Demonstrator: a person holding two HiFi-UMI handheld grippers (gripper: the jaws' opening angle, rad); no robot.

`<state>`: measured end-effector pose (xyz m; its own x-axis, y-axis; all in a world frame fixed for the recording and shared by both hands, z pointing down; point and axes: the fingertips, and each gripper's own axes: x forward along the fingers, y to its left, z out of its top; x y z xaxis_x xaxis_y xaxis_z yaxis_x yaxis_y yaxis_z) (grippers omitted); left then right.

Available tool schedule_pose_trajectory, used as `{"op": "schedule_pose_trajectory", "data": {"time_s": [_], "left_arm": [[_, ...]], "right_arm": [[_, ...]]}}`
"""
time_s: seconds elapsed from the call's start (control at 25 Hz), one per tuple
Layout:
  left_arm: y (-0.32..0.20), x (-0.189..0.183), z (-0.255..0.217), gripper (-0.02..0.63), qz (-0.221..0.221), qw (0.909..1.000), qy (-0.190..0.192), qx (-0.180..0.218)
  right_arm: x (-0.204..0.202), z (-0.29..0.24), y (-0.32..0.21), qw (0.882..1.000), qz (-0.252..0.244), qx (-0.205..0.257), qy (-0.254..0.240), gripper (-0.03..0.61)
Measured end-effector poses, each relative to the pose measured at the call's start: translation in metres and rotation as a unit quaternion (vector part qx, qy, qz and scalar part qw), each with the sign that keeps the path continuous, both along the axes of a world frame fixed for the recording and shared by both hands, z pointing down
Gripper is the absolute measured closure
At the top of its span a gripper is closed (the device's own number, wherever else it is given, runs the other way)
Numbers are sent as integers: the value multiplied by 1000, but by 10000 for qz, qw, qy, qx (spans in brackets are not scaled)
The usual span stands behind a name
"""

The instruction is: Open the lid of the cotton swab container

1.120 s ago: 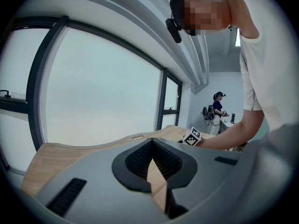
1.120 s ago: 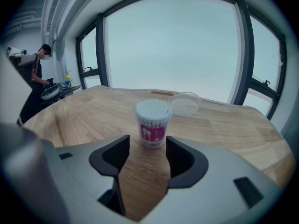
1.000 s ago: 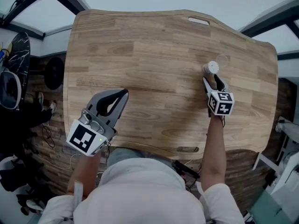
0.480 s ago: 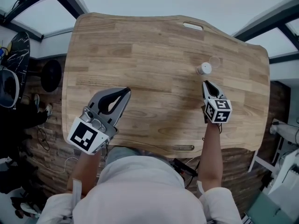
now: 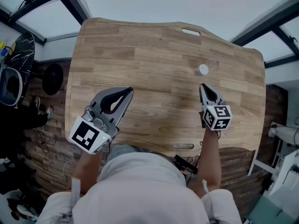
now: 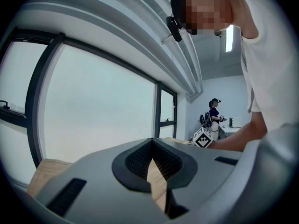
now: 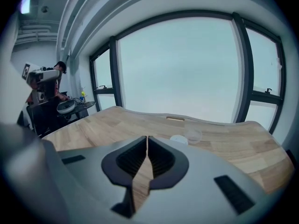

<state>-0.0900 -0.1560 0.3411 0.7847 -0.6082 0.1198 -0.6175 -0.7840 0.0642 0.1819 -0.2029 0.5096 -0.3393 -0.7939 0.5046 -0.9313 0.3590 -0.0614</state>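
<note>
Small cotton swab container toward the desk's far right edge, clear lid just beside it, directly ahead of the nearer right gripper, whose empty jaws have just been closing nearly together; left gripper, pinched together and empty, well apart.

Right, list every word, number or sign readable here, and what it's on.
No readable words or numbers anywhere.
Left claw, right claw: cubes show only black-and-white square patterns, no letters.
Right claw's jaws have just been closing, nothing between them.
Swab container: no label can be made out; too small.
</note>
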Motion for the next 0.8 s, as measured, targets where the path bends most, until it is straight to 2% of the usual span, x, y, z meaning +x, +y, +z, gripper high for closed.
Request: {"op": "schedule_pose_trajectory", "data": {"time_s": [0.36, 0.8], "left_arm": [[20, 0, -22, 601, 17, 9998, 24, 210], [32, 1, -37, 601, -83, 9992, 49, 393]], "right_arm": [[-14, -59, 24, 9982, -180, 568, 71, 551], [-25, -124, 53, 9919, -195, 1245, -134, 551]]}}
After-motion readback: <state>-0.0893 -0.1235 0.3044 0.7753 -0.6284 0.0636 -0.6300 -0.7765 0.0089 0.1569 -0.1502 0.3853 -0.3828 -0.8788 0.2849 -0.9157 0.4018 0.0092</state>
